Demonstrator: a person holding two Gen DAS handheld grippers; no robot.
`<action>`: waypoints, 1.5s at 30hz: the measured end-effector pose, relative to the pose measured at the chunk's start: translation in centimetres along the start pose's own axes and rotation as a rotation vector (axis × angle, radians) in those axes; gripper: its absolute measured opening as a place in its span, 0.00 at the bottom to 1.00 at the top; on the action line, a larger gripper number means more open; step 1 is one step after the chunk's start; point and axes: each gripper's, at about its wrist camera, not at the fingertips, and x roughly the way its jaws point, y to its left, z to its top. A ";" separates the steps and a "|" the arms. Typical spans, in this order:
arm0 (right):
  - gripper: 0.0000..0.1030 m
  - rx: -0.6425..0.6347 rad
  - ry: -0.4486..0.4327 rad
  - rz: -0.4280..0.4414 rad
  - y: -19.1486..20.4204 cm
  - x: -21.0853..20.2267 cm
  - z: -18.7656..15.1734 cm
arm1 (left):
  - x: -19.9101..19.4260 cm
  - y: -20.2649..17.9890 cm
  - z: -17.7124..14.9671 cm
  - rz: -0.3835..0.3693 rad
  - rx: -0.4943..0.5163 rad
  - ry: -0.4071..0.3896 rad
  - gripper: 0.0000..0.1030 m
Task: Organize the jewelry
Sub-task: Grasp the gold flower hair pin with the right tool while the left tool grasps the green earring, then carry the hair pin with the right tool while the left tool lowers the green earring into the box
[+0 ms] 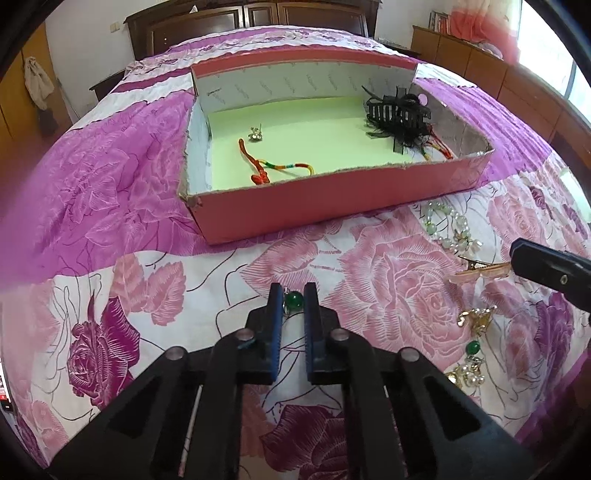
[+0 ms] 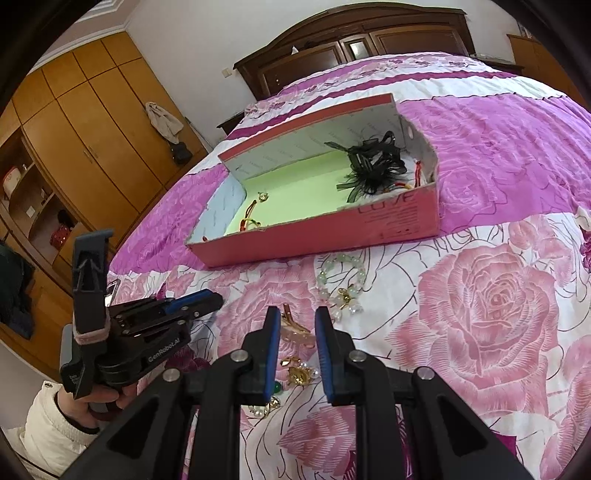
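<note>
A pink box [image 1: 332, 199] with a green floor lies on the bed; it also shows in the right wrist view [image 2: 325, 236]. Inside lie a red braided cord [image 1: 266, 166], a small earring [image 1: 255, 133] and a black hair claw [image 1: 400, 110]. My left gripper [image 1: 293, 301] has its jaws narrowly apart around a green bead earring [image 1: 294, 300] on the bedspread; I cannot tell if they press it. My right gripper [image 2: 297, 325] is open above a pink-gold hair clip [image 2: 295, 330]. A pearl and jade bracelet [image 2: 341, 284] lies in front of the box.
Gold and pearl earrings with a green bead [image 1: 472, 332] lie on the floral bedspread [image 1: 388, 280] at right. A dark headboard [image 1: 255, 18] stands behind the bed, and wooden wardrobes [image 2: 74, 122] to the left.
</note>
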 end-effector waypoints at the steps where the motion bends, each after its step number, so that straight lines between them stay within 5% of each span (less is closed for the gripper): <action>1: 0.20 0.002 -0.002 0.000 0.0 -0.1 0.0 | -0.3 0.1 0.0 -0.004 -0.005 -0.006 0.02; 23: 0.20 -0.029 -0.156 -0.007 0.7 -2.5 5.2 | -3.9 0.3 5.4 -0.057 -0.036 -0.163 0.02; 34: 0.20 -0.004 -0.166 -0.053 -1.1 0.7 9.0 | -0.4 0.9 8.2 -0.048 -0.050 -0.144 0.02; 45: 0.20 -0.012 -0.095 -0.113 -2.5 5.4 9.1 | 3.3 1.2 8.9 -0.043 -0.067 -0.095 0.02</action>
